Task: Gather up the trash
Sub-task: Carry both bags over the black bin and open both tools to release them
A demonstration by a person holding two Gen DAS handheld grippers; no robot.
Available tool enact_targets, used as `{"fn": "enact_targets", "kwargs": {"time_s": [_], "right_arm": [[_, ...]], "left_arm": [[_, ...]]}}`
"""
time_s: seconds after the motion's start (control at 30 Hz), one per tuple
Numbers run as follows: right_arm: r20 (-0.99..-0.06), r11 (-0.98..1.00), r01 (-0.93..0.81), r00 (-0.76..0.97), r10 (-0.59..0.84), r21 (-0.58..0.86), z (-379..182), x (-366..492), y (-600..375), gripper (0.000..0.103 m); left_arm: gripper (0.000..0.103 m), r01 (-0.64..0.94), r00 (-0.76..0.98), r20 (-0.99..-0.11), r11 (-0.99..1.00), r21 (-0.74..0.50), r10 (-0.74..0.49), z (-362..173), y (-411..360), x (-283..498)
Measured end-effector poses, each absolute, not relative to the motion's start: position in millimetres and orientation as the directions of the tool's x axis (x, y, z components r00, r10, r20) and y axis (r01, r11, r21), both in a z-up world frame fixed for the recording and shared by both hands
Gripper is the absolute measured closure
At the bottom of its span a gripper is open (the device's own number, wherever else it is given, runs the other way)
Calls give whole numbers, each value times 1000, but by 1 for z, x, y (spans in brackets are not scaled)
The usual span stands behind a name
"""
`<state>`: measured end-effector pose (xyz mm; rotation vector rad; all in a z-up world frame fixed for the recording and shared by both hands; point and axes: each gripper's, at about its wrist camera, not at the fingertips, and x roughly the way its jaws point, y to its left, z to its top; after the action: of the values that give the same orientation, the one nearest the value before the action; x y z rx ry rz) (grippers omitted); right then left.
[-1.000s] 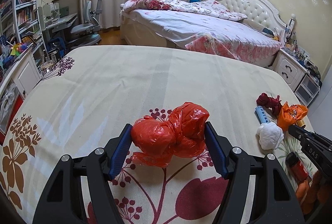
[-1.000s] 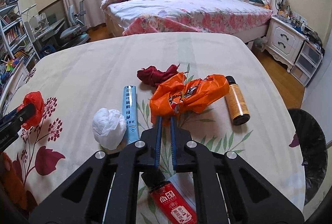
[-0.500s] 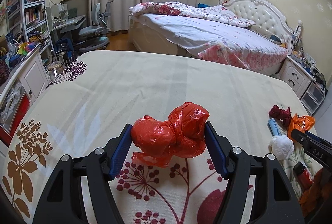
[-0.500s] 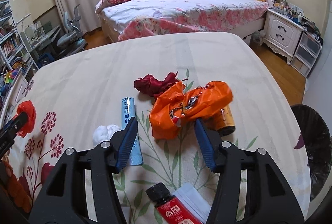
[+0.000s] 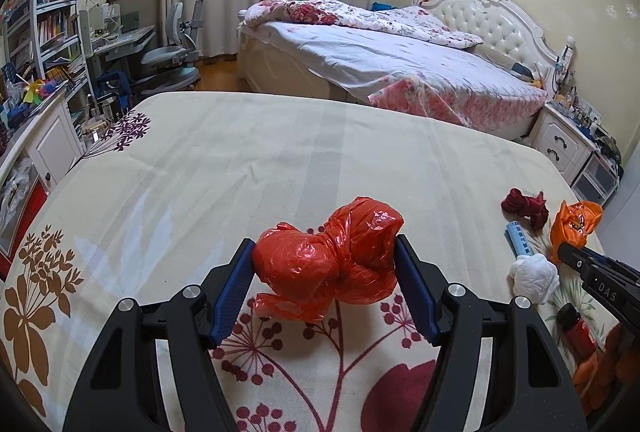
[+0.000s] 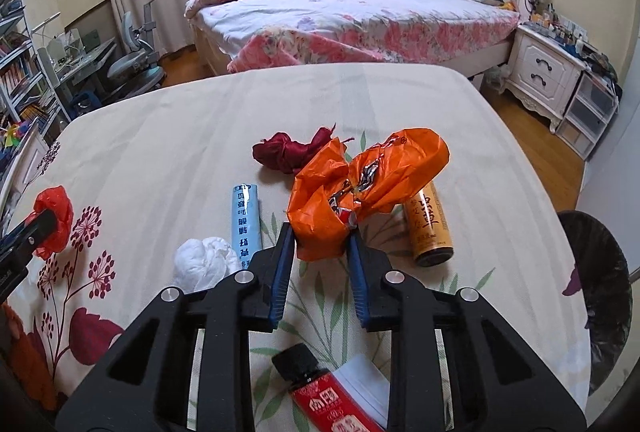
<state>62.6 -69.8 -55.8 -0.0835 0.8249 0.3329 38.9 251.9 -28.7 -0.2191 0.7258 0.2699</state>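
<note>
My right gripper (image 6: 320, 244) has its jaws closing on the orange bag (image 6: 368, 187), centre frame; its lower-left lobe sits between the pads, long axis running up-right twd the bottle (image 6: 430, 228). Black bin (image 6: 596, 296) is at right edge, so R hand's nearer. Left gripper (image 5: 325, 268) holds the red bag (image 5: 328, 260) mid-wide, lower centre.
</note>
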Motion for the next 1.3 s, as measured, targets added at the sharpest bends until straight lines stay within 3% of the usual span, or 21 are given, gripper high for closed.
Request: {"fn": "enact_targets", "kwargs": {"time_s": [0.6,1.3], "right_arm": [[-662,973,-230,728,177,6,-25,16,-162,77],[-666,999,38,746,-10,28,-48,16,-305,77]], "left_arm": [[36,-121,782,-623,984,-132,13,-3,154,28],[36,234,784,-572,968,-88,-241,8,-30,53]]}}
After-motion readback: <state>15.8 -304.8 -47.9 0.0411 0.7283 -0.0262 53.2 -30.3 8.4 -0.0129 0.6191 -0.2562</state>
